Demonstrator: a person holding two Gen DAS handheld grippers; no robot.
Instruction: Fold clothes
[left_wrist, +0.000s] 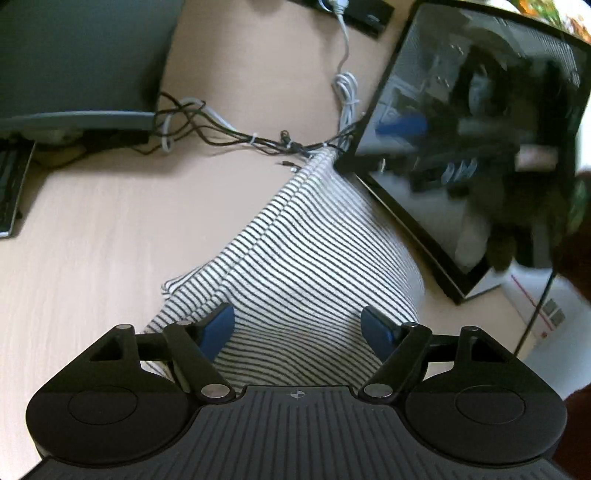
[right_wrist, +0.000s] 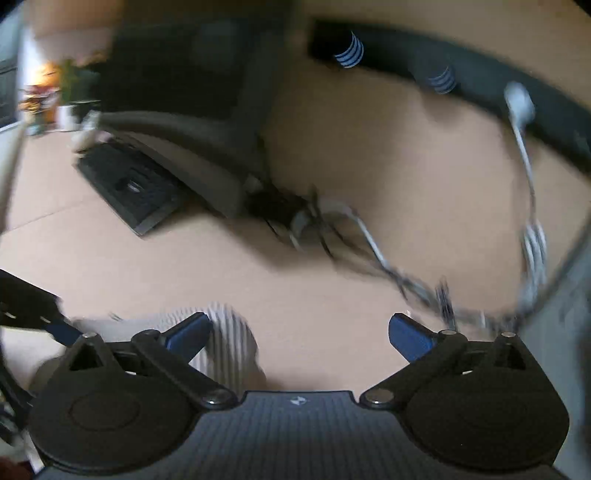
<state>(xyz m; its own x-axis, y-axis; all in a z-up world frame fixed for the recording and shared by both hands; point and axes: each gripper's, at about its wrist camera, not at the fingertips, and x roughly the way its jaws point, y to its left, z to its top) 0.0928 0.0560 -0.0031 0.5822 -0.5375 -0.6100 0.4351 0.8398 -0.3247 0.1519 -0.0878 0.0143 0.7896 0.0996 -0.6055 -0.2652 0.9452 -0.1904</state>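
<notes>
A black-and-white striped garment (left_wrist: 310, 251) lies in a folded strip on the light wooden desk (left_wrist: 110, 229), running away from me toward the cables. My left gripper (left_wrist: 299, 326) hovers over its near end, open, with the cloth below and between the blue pads (left_wrist: 221, 325) but not pinched. In the blurred right wrist view my right gripper (right_wrist: 301, 334) is open wide with nothing between its fingers. A bunched end of the striped garment (right_wrist: 231, 343) sits just beside its left finger. The other gripper's dark finger (right_wrist: 40, 314) shows at the far left.
A dark monitor (left_wrist: 461, 147) stands close on the right of the garment. A tangle of black and white cables (left_wrist: 258, 140) crosses the desk behind it. Another monitor base (left_wrist: 74, 122) and a keyboard (right_wrist: 129, 188) sit to the left.
</notes>
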